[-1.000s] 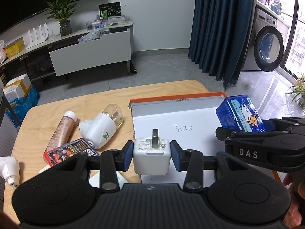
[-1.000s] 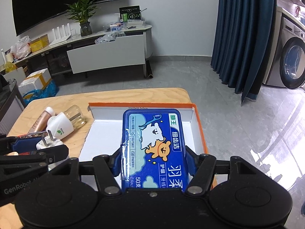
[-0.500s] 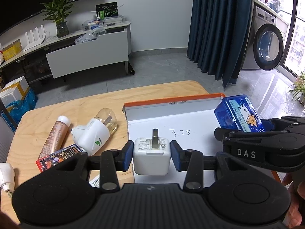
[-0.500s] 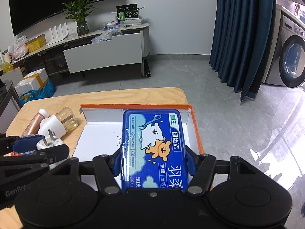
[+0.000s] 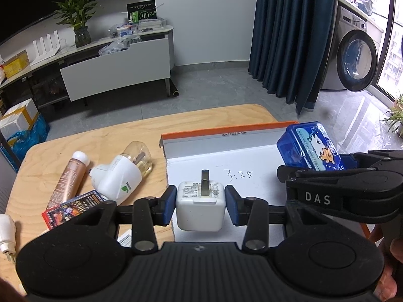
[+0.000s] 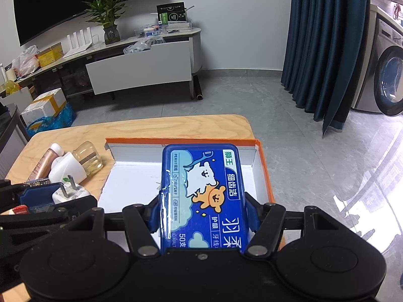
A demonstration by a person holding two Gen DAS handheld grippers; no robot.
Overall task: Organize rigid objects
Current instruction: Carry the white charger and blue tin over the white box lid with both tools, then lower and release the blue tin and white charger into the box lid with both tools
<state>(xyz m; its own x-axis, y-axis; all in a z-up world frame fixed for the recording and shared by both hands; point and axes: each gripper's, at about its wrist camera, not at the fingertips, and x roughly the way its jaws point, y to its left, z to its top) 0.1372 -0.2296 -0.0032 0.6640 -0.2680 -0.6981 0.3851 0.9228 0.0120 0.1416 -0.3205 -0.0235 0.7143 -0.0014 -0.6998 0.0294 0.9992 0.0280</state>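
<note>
My left gripper (image 5: 200, 205) is shut on a white plug adapter (image 5: 200, 207), held above the left part of an orange-rimmed white box (image 5: 226, 128). My right gripper (image 6: 202, 207) is shut on a blue floss-pick box (image 6: 204, 193), held above the right part of the same box (image 6: 264, 171). The floss-pick box also shows in the left wrist view (image 5: 309, 146), and the adapter in the right wrist view (image 6: 69, 192). The two grippers are side by side.
On the wooden table (image 5: 75, 141) left of the box lie a brown tube (image 5: 69, 176), a white plug-in device with a clear bottle (image 5: 121, 173), a red packet (image 5: 73, 207) and another white plug (image 5: 6, 229). The table's far edge drops to a grey floor.
Both grippers have shifted a little to the right over the box with their objects still held. The table items sit further left in both views.
</note>
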